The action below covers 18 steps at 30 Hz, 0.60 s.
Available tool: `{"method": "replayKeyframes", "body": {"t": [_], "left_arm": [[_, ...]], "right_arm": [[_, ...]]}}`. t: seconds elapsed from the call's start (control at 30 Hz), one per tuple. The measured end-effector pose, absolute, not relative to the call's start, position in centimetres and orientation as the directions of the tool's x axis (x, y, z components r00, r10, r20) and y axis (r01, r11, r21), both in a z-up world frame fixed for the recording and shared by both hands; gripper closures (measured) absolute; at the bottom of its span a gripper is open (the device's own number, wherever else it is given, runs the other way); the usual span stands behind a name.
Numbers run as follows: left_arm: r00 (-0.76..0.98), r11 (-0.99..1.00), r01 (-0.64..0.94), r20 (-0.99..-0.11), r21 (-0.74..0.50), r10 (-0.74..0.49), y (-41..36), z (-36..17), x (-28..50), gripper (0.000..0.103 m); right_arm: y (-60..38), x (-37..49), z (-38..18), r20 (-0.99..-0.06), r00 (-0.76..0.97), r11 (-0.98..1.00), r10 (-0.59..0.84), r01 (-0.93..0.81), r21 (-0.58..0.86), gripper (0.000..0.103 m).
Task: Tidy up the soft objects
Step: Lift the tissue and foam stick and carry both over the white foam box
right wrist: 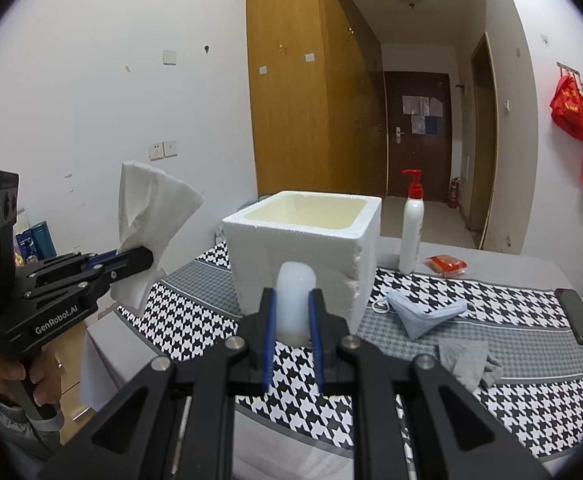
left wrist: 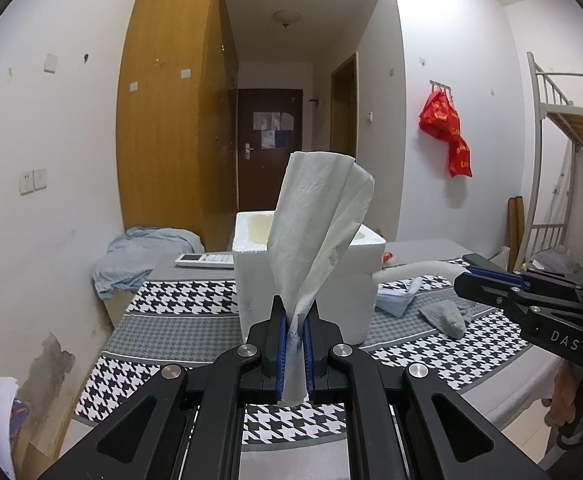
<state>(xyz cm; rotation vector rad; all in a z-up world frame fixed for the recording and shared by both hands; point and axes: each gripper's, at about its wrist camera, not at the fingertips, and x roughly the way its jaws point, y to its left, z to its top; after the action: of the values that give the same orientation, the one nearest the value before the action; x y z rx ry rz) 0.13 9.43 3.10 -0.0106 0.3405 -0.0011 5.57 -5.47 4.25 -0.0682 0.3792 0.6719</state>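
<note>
- Left gripper (left wrist: 296, 334) is clamped tight on a white tissue (left wrist: 319, 224), blue pads pinching its bunched lower end while the rest fans upward, in front of the white foam box (left wrist: 355, 280).
- From the right wrist camera that same left gripper (right wrist: 147, 258) hangs in the air to the left of the foam box (right wrist: 303, 248), tissue (right wrist: 151, 216) flaring above its fingers, clear of the box.
- Right gripper (right wrist: 293, 320) is closed on a translucent white foam roll (right wrist: 295, 304), held between the blue pads just in front of the box's near face.
- The box stands open-topped on the houndstooth cloth (right wrist: 511, 396), cream interior showing.
- Right of the box on the cloth: a light blue face mask (right wrist: 423, 312) just beside its base, and a grey glove (right wrist: 465, 360) nearer the camera than the mask.
- Behind the box's right corner, a white pump bottle (right wrist: 411, 228) with a red top stands upright, with a red packet (right wrist: 447, 265) beside it.
- A dark phone (right wrist: 577, 314) lies well to the right of the box.
</note>
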Motion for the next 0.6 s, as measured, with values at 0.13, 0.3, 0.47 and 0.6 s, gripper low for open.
{"method": "replayKeyframes", "body": {"t": [0.13, 0.3, 0.47, 0.6], "left_arm": [[0.944, 1.0, 0.0, -0.331, -0.013, -0.004, 9.7, 3.4, 0.7, 0.095], [0.944, 1.0, 0.005, -0.33, -0.017, -0.01, 10.1, 4.0, 1.8, 0.095], [0.947, 1.0, 0.008, -0.321, -0.02, -0.014, 10.5, 4.8, 2.8, 0.095], [0.946, 1.0, 0.011, -0.323, -0.017, -0.016, 10.7, 5.3, 3.7, 0.095]], "right_arm": [[-5.0, 6.0, 4.8, -0.363, 0.718, 0.782, 0.593, -0.621, 0.049, 0.084], [-4.6, 6.7, 5.7, -0.361, 0.722, 0.784, 0.59, -0.62, 0.039, 0.084], [-4.1, 7.6, 6.6, -0.358, 0.727, 0.785, 0.587, -0.619, 0.029, 0.084], [-3.8, 8.5, 7.3, -0.358, 0.729, 0.787, 0.583, -0.617, 0.025, 0.084]]}}
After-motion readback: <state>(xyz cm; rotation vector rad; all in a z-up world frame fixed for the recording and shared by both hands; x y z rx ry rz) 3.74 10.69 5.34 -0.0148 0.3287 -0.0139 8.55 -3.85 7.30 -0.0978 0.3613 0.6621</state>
